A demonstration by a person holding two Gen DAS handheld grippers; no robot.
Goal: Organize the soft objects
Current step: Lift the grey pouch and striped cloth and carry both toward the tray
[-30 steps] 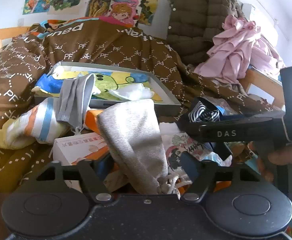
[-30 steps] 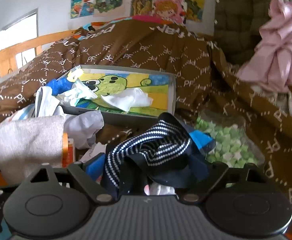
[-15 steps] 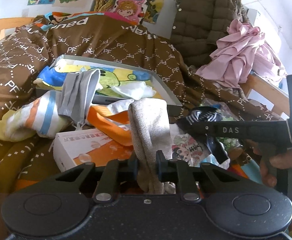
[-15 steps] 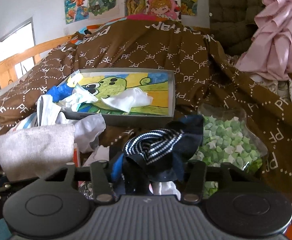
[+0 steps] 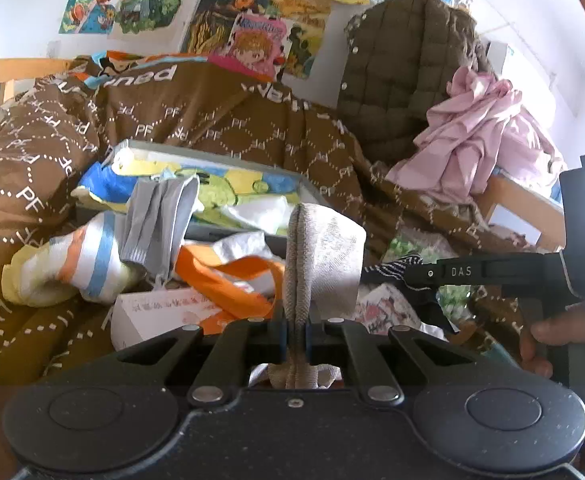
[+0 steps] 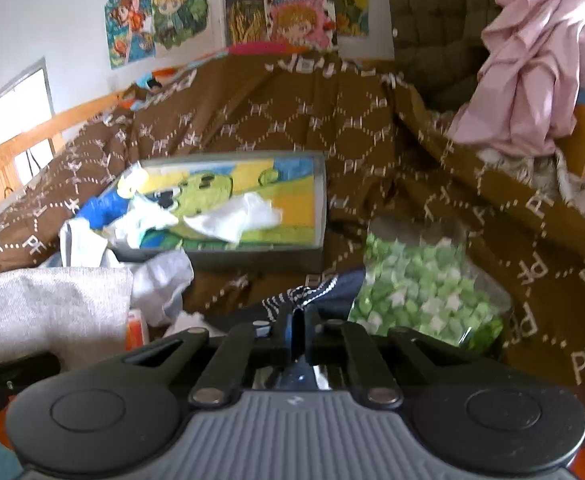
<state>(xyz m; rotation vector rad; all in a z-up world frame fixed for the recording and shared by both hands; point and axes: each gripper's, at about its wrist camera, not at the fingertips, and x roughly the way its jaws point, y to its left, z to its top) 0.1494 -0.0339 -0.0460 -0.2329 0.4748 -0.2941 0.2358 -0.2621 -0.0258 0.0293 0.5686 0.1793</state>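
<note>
My left gripper (image 5: 293, 334) is shut on a beige knit sock (image 5: 319, 252) that stands up between its jaws. My right gripper (image 6: 298, 334) is shut on a navy sock with white stripes (image 6: 312, 298); it also shows from the side in the left wrist view (image 5: 396, 270). A grey tray with a cartoon lining (image 6: 319, 204) lies ahead on the brown quilt and holds white socks (image 6: 236, 218). A grey sock (image 5: 160, 220) hangs over the tray's near edge (image 5: 228, 236), next to a striped orange, blue and white sock (image 5: 72, 264).
A bag of green paper stars (image 6: 416, 300) lies right of the tray. An orange strap (image 5: 228, 280) and a white box (image 5: 152, 316) lie in front of it. A pink garment (image 5: 480, 136) and an olive quilted jacket (image 5: 404, 76) hang at the back right.
Both grippers went from open to shut: the left closed on the beige sock, the right on the navy striped sock. Both lifted slightly.
</note>
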